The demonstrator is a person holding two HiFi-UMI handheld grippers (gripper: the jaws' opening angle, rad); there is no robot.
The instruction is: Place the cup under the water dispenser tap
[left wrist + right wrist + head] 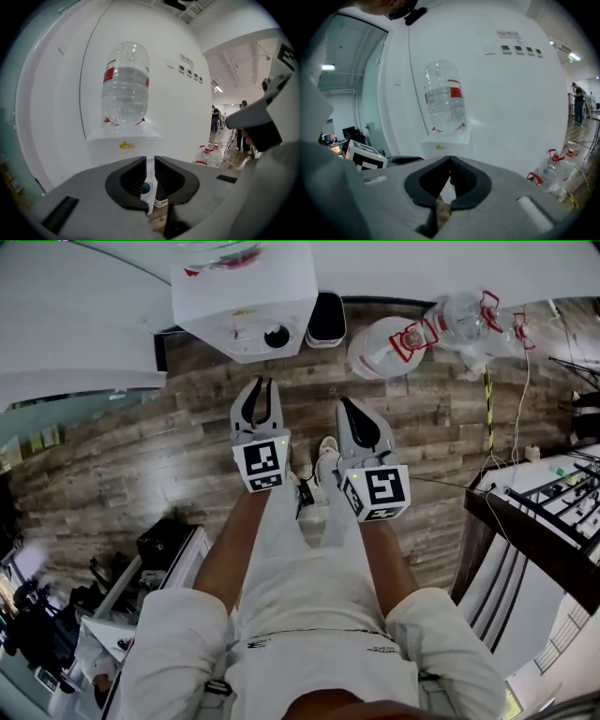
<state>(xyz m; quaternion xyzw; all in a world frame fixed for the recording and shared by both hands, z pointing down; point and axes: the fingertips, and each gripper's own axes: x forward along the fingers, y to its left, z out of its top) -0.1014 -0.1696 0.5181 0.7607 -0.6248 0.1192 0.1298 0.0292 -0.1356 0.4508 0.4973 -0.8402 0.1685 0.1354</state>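
Left gripper (262, 383) stands narrow and empty, right gripper (345, 403) closed, facing water dispenser (246, 298).

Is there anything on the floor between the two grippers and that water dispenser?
No. In the head view only bare wooden floor lies between the left gripper, the right gripper and the water dispenser; the black bin stands beside the dispenser.

We find no lettering that can be read with certainty: the water dispenser (105, 152) carries a small yellow logo (125, 145) on its front, and the inverted bottle (125, 101) has a red label band (109, 74), both too small to make out. The row of wall plaques (190, 72) is likewise illegible. The marker cubes (262, 463) bear only black-and-white coded squares.
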